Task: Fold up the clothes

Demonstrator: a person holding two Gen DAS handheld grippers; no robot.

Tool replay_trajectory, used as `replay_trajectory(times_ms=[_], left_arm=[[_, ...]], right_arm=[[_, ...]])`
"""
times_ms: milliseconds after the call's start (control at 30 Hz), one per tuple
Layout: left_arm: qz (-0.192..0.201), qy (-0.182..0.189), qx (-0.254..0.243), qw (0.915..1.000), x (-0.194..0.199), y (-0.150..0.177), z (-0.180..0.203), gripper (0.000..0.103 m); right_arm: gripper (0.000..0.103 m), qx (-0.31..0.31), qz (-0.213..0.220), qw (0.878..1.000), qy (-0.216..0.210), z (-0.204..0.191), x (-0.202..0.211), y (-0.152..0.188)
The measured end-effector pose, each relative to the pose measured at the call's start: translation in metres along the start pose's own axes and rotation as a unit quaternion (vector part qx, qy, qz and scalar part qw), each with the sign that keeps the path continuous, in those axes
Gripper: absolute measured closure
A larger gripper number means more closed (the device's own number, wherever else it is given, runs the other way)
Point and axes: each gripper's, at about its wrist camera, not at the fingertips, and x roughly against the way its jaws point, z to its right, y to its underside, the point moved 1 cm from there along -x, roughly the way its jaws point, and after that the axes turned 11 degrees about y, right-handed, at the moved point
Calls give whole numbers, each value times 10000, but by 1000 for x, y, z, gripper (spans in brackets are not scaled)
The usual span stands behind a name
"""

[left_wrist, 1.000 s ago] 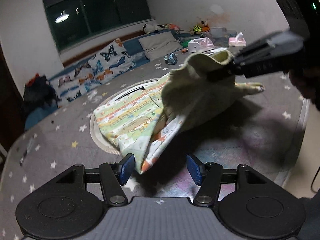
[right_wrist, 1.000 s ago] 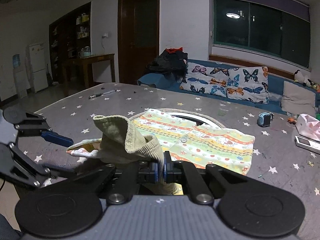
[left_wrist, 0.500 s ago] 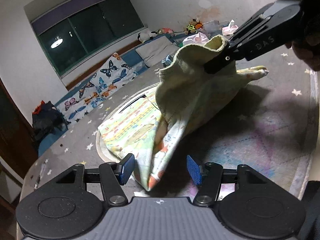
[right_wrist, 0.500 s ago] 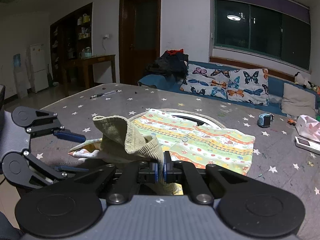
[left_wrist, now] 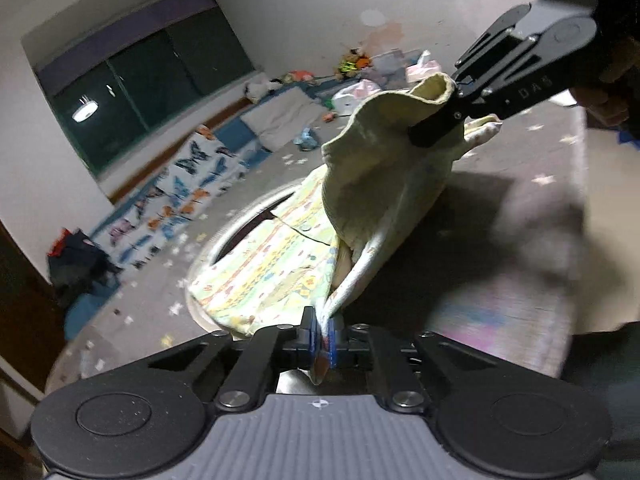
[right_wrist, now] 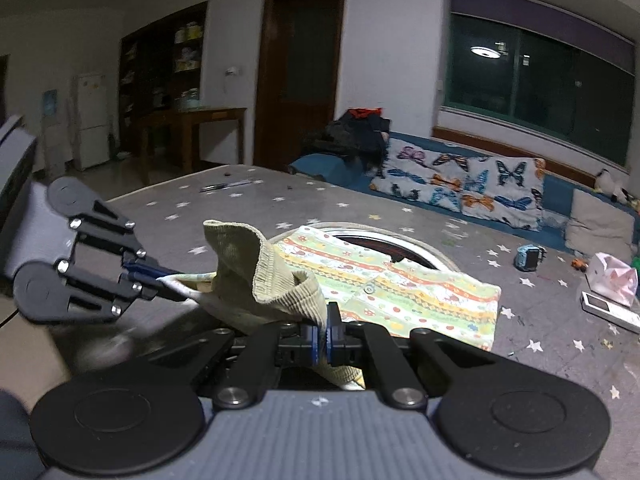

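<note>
A small patterned garment with a pale green ribbed waistband lies partly on the grey star-print table. My left gripper is shut on its lower hem corner. My right gripper is shut on the ribbed waistband and holds it lifted above the table; it shows in the left wrist view at the upper right. The left gripper shows in the right wrist view at the left, pinching the hem. The rest of the garment lies flat.
A round inset ring lies under the garment. A blue toy, a white remote and a pink bag sit at the table's right. A pen lies far left. Butterfly cushions line the bench behind.
My left gripper was open near the hanging hem; it has moved in and shut on the hem corner. My right gripper has kept its hold on the waistband.
</note>
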Motion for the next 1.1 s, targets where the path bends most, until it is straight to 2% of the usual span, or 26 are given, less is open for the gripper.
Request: replay_trajectory(times_ms=[200, 267, 400, 567, 800, 900, 1033, 1100], left_arm=[[-211, 618, 56, 9978, 39, 4, 15, 96], [-270, 762, 193, 9965, 39, 3, 9, 96], [-216, 792, 531, 9952, 29, -11, -19, 96], [-92, 755, 1066, 9914, 8, -29, -70, 96], [-482, 459, 1826, 9809, -61, -32, -141, 96], [-726, 455, 2225, 9711, -94, -24, -163, 96], [-897, 421, 2612, 9602, -116, -8, -171, 96], [-880, 406, 2704, 9579, -117, -6, -171, 96]], right_arm=[[100, 248, -227, 9987, -393, -13, 46, 2], [100, 279, -300, 9981, -452, -15, 49, -1], [100, 335, -330, 9979, -450, -7, 33, -18], [100, 564, -309, 9973, -360, 12, -8, -51], [100, 639, -551, 9961, -242, 27, -101, -83], [100, 489, -758, 9958, -148, 31, -145, -79], [98, 83, -1093, 9940, 9, 39, -195, -58], [92, -115, -1134, 9934, 129, 46, -207, -48]])
